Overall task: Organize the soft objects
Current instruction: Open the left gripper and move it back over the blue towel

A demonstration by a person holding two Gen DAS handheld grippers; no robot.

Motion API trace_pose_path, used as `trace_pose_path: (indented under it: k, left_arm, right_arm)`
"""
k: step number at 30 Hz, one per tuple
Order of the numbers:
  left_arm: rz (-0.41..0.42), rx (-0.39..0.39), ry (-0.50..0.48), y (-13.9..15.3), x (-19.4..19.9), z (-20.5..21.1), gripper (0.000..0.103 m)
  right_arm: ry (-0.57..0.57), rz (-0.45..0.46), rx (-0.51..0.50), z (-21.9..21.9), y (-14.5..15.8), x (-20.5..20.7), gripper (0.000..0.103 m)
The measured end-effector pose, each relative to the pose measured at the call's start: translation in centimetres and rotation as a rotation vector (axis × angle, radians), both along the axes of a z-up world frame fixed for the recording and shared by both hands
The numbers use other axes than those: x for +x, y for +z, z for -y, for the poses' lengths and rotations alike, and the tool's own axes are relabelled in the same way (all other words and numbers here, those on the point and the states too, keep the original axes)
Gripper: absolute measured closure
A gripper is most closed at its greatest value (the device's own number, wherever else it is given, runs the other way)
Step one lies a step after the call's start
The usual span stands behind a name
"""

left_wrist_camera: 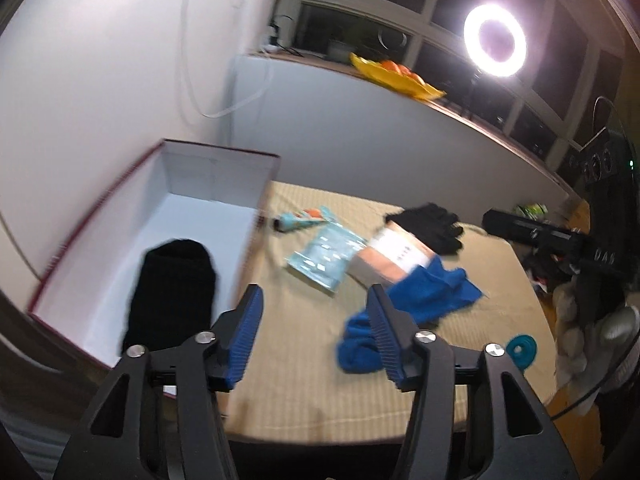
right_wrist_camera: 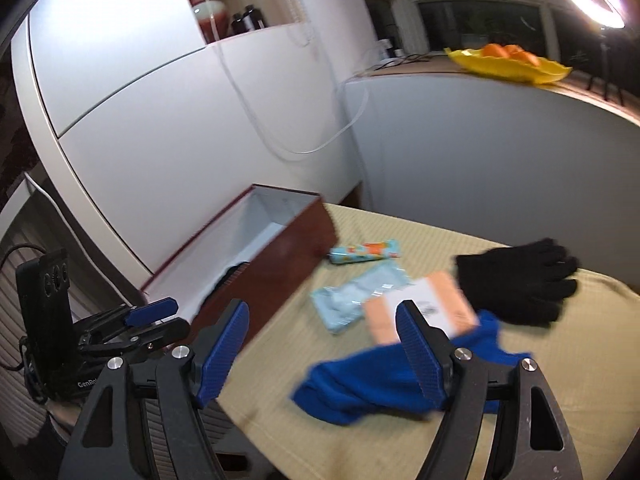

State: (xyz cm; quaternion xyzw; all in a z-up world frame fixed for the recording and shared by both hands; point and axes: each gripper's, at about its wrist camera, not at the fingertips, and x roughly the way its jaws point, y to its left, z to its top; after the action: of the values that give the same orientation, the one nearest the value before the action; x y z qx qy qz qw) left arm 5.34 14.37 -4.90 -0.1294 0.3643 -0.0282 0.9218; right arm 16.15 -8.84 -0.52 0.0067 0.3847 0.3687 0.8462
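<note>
A black sock (left_wrist_camera: 172,292) lies inside the open red box (left_wrist_camera: 100,204) with a white lining, at the table's left; the box also shows in the right wrist view (right_wrist_camera: 280,264). A blue sock (left_wrist_camera: 424,300) lies crumpled on the beige tablecloth; it also shows in the right wrist view (right_wrist_camera: 384,380). A black glove (left_wrist_camera: 434,226) (right_wrist_camera: 520,280) lies farther back. My left gripper (left_wrist_camera: 316,332) is open and empty above the table between box and blue sock. My right gripper (right_wrist_camera: 324,352) is open and empty, just above the blue sock.
An orange-and-white packet (left_wrist_camera: 394,258) (right_wrist_camera: 420,312), a light blue wipes pack (left_wrist_camera: 324,260) (right_wrist_camera: 356,300) and a patterned tube (left_wrist_camera: 300,218) (right_wrist_camera: 364,254) lie mid-table. A teal ring (left_wrist_camera: 520,350) sits at the right edge. White cabinets stand behind; a ring light (left_wrist_camera: 496,40) glares.
</note>
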Motion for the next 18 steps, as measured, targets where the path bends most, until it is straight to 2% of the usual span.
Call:
trace_pose_path:
  k: [2,6,8,13,18]
  left_arm:
    - [-0.023,-0.004,-0.031,-0.8,0.4,1.5,0.047]
    - [-0.067,-0.006,-0.079,-2.7,1.5,4.1,0.047]
    - [-0.098,-0.004,-0.106,-3.9,2.1,5.3,0.038]
    - [-0.147,0.019,-0.16,-5.8,3.6,7.8,0.032]
    - [-0.186,0.044,-0.171,-7.2,4.9,8.9,0.032]
  right_arm:
    - [-0.02,-0.004,-0.024,2.2,-0.1,0.4,0.018]
    - [-0.055,-0.042,-0.083,5.4,-1.0,2.0,0.018]
    - [-0.07,-0.077,-0.107,6.7,-1.8,2.9,0.018]
    - [-0.073,-0.154,-0.177,8.3,-4.8,5.2,0.018]
    - [-0.069,-0.238,-0.219,8.4,-8.3,7.5,0.018]
